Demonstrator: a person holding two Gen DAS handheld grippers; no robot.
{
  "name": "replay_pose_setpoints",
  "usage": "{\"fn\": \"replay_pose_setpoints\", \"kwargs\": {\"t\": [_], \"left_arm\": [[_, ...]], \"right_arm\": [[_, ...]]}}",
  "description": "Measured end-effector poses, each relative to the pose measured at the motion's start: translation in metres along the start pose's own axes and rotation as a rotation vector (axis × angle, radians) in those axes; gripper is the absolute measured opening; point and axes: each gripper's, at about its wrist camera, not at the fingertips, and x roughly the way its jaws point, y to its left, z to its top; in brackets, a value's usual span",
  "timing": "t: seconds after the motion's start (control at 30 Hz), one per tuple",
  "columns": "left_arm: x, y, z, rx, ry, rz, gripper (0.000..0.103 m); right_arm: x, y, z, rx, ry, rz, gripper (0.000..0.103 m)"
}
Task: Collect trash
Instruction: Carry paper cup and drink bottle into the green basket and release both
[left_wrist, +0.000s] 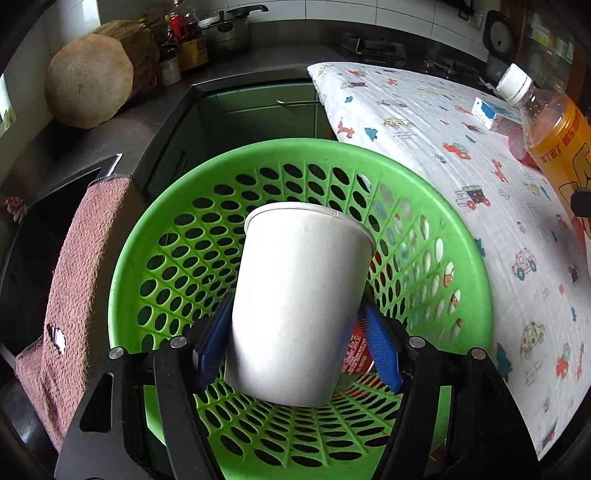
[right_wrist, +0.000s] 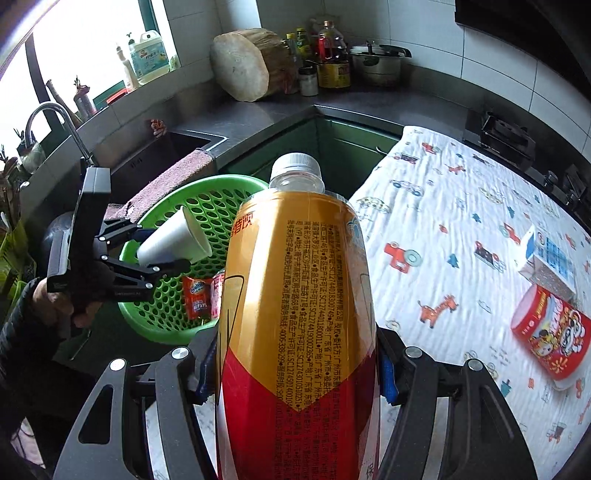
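Two tongs, each with a load. Nearest, the right gripper (right_wrist: 297, 373) is clenched on a big plastic bottle (right_wrist: 299, 295), blue ribbed pads pressed against its glossy orange-and-red label, white ridged cap pointing away from the jaws. To the left of it, the left gripper (left_wrist: 297, 347) carries a smooth white paper cup (left_wrist: 299, 306), rolled rim pointing forward; the left pad sits against the cup's wall, and on the right pad I cannot tell whether there is contact, so grasping or letting go is unclear. Directly beneath and beyond that cup sits the round green plastic basket (left_wrist: 476, 266), its walls pierced with oval holes, crinkly red snack wrappers (right_wrist: 197, 295) lying at its bottom. Right of the right tong, on the quilted cloth (right_wrist: 461, 236) printed with little cars, lie a red cylindrical tin (right_wrist: 550, 332) and a blue-and-white carton (right_wrist: 550, 262). Further off, a rough round wooden chopping block (right_wrist: 243, 64) leans on the dark counter.
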Motion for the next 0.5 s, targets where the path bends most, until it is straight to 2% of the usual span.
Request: {"fn": "replay_pose_setpoints", "kwargs": {"t": [0.13, 0.2, 0.4, 0.5], "left_arm": [[-0.001, 0.015, -0.012, -0.052, 0.0, -0.008, 0.069], [-0.004, 0.02, -0.017, -0.072, -0.007, -0.009, 0.075], [-0.022, 0.03, -0.028, -0.116, -0.05, 0.003, 0.084], [-0.032, 0.035, -0.033, -0.141, -0.078, -0.004, 0.084]], "right_arm": [[0.018, 0.019, 0.017, -0.014, 0.0, 0.036, 0.063], [0.028, 0.03, 0.024, -0.021, 0.0, 0.051, 0.063], [0.057, 0.061, 0.044, -0.053, -0.007, 0.081, 0.063], [0.073, 0.074, 0.053, -0.05, -0.007, 0.105, 0.063]]}}
